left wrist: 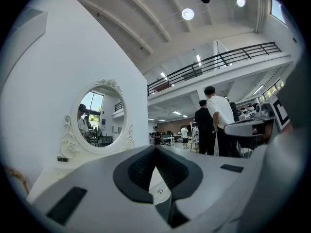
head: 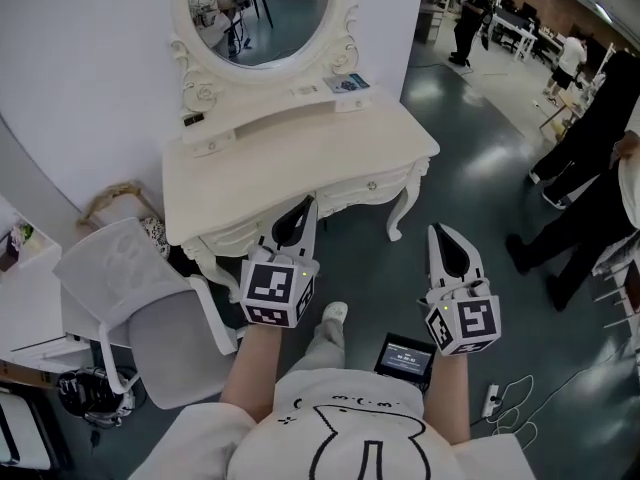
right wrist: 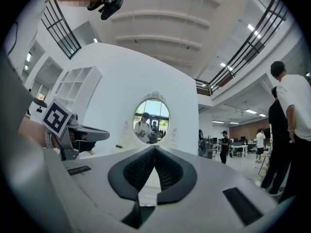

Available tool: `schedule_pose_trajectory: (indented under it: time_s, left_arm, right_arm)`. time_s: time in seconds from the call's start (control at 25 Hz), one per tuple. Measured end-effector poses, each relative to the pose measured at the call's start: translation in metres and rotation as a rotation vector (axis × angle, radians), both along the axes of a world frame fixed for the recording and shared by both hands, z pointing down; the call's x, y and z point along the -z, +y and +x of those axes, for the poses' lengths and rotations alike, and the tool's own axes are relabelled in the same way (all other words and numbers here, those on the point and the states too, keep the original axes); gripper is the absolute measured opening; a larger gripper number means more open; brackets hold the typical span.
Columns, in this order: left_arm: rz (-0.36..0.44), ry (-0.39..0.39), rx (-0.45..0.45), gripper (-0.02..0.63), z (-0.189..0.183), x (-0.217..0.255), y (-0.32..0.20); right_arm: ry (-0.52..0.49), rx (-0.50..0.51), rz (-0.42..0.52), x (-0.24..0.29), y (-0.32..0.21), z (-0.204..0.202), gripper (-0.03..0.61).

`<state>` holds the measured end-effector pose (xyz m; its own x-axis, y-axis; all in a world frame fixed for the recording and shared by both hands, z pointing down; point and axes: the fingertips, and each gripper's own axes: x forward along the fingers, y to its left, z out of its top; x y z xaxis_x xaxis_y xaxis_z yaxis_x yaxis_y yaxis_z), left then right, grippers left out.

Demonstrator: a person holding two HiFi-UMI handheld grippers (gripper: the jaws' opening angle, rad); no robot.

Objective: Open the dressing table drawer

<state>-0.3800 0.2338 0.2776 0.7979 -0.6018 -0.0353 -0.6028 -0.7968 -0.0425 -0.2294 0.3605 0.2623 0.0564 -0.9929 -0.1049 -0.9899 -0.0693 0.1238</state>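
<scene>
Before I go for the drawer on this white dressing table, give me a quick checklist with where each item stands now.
- Drawer front of the white dressing table shut: ok.
- Small round drawer knob in view, uncovered: ok.
- Left gripper jaws apart to take a knob: not ok, shut and empty.
- Right gripper empty, off the table: ok, shut.
- Left gripper touching the drawer front: cannot tell.
- Grey chair aside from the knob: ok.

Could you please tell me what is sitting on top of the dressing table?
The dressing table carries an oval mirror at the back, with a small dark item left of it and a printed card right of it. The left gripper covers part of the front edge.
</scene>
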Motion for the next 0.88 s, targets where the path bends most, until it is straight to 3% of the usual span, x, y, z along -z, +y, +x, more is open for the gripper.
schedule_pose_trajectory:
  time_s: [0.88]
  left_arm:
    - [-0.032, -0.005, -0.064, 0.015, 0.142, -0.002, -0.189]
  right_arm:
    - [-0.002, -0.024, -0.032, 0.001, -0.190, 0.121, 0.020]
